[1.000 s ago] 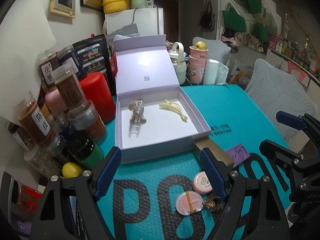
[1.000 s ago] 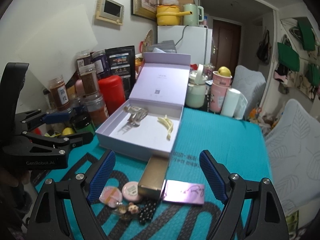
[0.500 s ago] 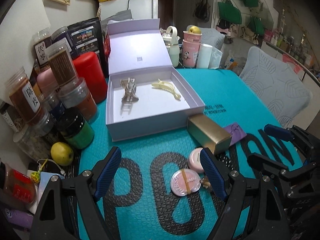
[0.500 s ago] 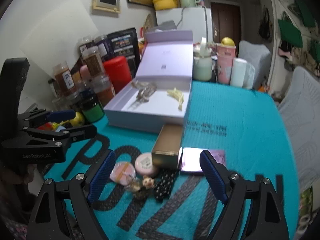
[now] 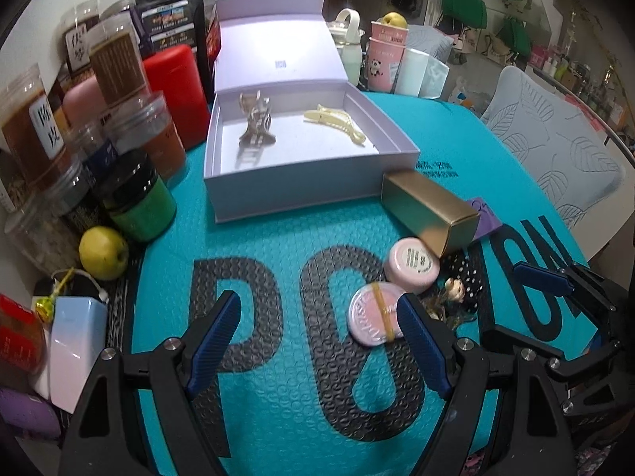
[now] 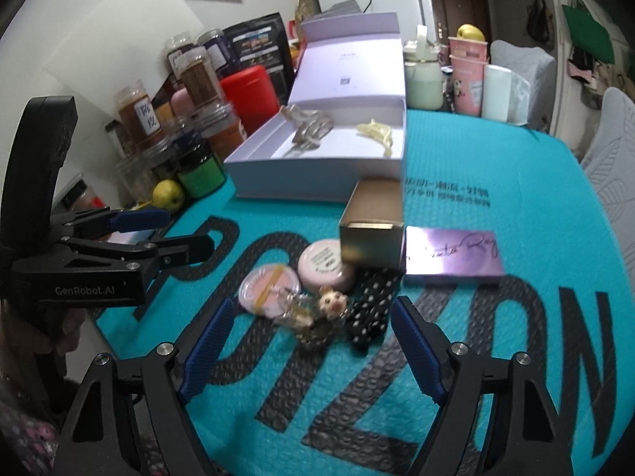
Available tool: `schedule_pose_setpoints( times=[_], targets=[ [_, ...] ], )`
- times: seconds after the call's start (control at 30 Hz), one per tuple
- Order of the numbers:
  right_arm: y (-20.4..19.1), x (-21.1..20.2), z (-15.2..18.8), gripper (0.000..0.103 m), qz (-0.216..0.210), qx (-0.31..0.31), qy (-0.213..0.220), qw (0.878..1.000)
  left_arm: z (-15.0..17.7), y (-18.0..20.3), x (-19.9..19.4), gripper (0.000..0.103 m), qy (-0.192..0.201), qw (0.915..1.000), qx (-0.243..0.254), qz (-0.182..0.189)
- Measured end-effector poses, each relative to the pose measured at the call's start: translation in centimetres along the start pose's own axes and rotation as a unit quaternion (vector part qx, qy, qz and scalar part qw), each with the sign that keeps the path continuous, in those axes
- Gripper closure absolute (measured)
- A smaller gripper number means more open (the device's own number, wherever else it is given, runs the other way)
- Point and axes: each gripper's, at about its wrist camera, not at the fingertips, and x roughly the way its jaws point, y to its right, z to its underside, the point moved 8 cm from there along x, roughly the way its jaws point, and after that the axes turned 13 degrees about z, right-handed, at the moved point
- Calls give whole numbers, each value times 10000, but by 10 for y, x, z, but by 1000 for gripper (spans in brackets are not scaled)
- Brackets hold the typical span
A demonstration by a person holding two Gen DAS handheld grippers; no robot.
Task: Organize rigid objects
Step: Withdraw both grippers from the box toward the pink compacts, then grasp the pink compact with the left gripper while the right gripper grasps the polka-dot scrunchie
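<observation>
The right claw (image 6: 309, 345), jaws wide but just narrowing on nothing, hangs over the small doll-charm trinket (image 6: 317, 313) lying before the open lilac box (image 6: 317, 182); centre it before squeezing.

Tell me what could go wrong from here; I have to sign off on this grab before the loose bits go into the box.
1. The small items are packed tight: the charm lies against the banded tin and the dotted clip, so the open right gripper may catch several things.
2. The gold box overlaps the pink tin; pulling the tin could shift it.
3. The left gripper, also open, is close by, so the two could collide.
</observation>
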Motion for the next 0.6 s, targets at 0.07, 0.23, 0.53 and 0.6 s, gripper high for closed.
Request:
schedule_pose_setpoints(
  times=[0.07,0.23,0.53,0.6],
  targets=[
    [-3,2,4,23,-49,-14,-67,10000,5,-2,2,22,-43,10000,-62,58],
    [-9,11,16,29,-118,-91,-328,9993,15,-6,8,22,-161,9997,-107,121],
    [-3,32,23,29,-128,108,-671,9976,22,-7,16,22,-231,9985,-273,413],
    [-1,33,21,29,-107,135,-690,9975,20,-6,17,22,-231,9985,-250,436]
  ],
)
